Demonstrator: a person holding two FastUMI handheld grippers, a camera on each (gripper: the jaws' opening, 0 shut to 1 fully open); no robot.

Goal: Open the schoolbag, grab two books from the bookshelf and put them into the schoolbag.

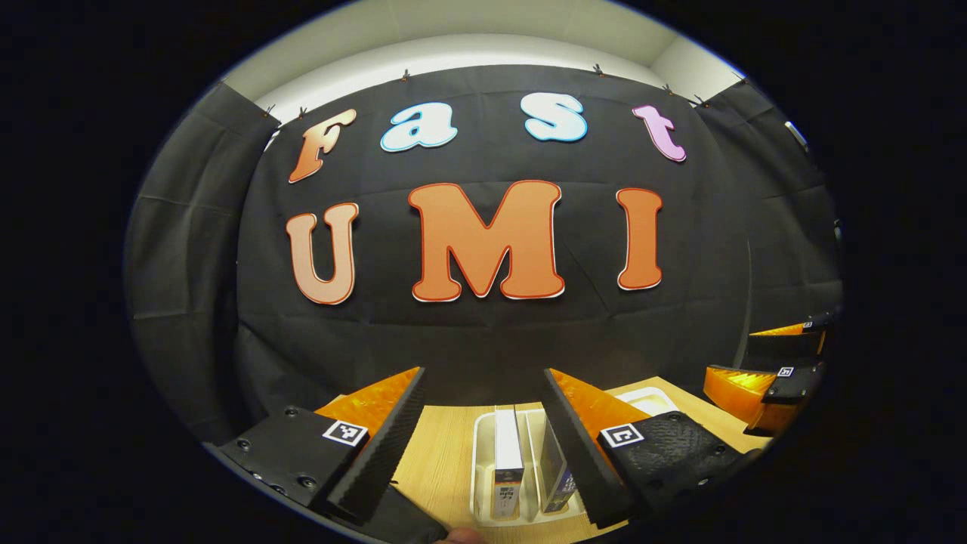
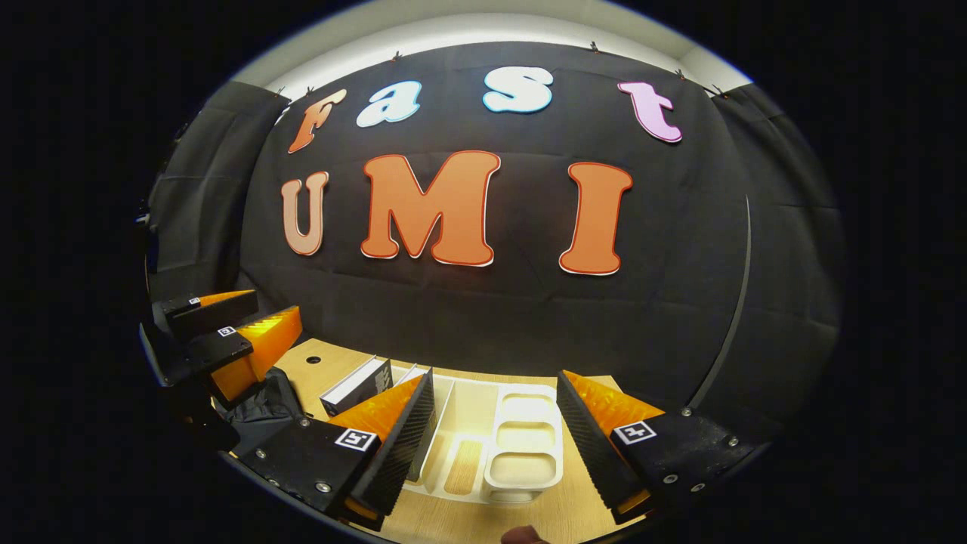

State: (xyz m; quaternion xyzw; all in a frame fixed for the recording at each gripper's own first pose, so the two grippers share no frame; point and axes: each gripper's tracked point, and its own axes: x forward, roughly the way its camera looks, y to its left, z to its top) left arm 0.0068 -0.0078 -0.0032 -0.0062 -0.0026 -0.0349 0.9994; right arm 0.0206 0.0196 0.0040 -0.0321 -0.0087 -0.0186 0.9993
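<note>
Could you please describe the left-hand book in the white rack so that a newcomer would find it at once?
On the wooden table stands a white slotted rack. Two books stand upright in it; the book meant is the left one in the left gripper view, showing a plain white cover.

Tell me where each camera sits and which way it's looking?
Left gripper view: rides on the left gripper, looking forward over its open fingers at books standing in the white rack on the wooden table, booth wall behind.
Right gripper view: rides on the right gripper, looking over its open fingers at the rack's compartments; the left gripper shows far left.
Shared: rack, books, table, wall.
</note>
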